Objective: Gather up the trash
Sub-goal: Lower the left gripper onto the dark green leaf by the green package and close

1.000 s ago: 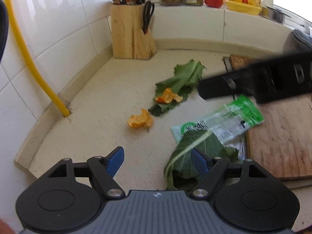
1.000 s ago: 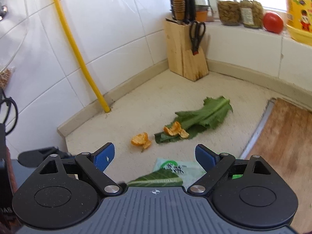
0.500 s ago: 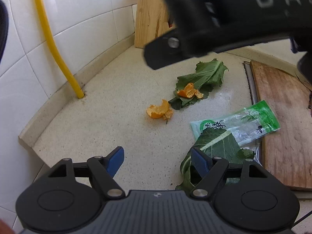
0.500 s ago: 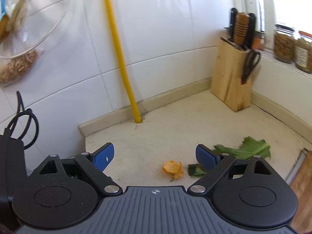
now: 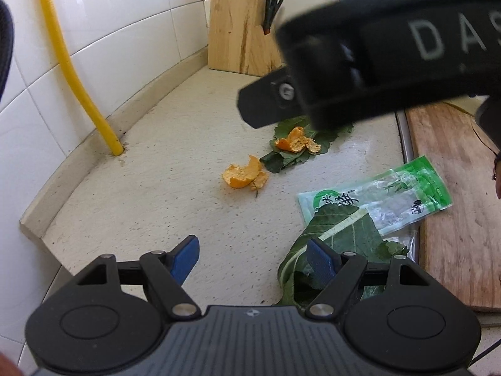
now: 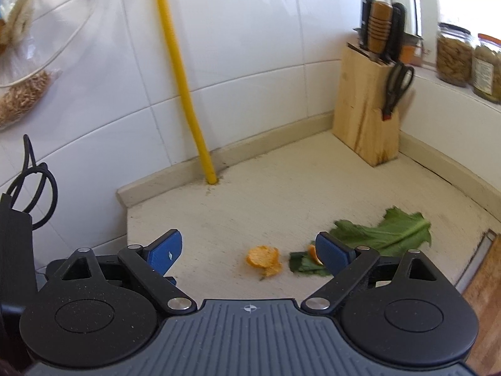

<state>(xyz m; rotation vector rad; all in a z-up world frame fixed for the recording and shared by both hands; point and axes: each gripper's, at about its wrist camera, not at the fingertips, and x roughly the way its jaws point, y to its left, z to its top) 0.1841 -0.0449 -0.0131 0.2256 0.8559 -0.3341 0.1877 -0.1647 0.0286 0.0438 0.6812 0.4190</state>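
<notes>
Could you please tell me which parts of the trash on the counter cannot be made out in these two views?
- Far leaf, left wrist view: its upper half is hidden behind the right gripper's dark body crossing the frame.
- Near leaf, left wrist view: its lower end is hidden behind the left gripper.
- Green wrapper: absent from the right wrist view.
- Second orange peel, right wrist view: mostly hidden behind a blue finger.

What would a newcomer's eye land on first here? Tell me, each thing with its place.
First the orange peel lying bright on the pale counter, with a second peel behind it resting on a green leaf. Next the right gripper, a dark blur across the top right of the left wrist view. Then the green plastic wrapper beside the wooden cutting board, its near end under another leaf.
</notes>
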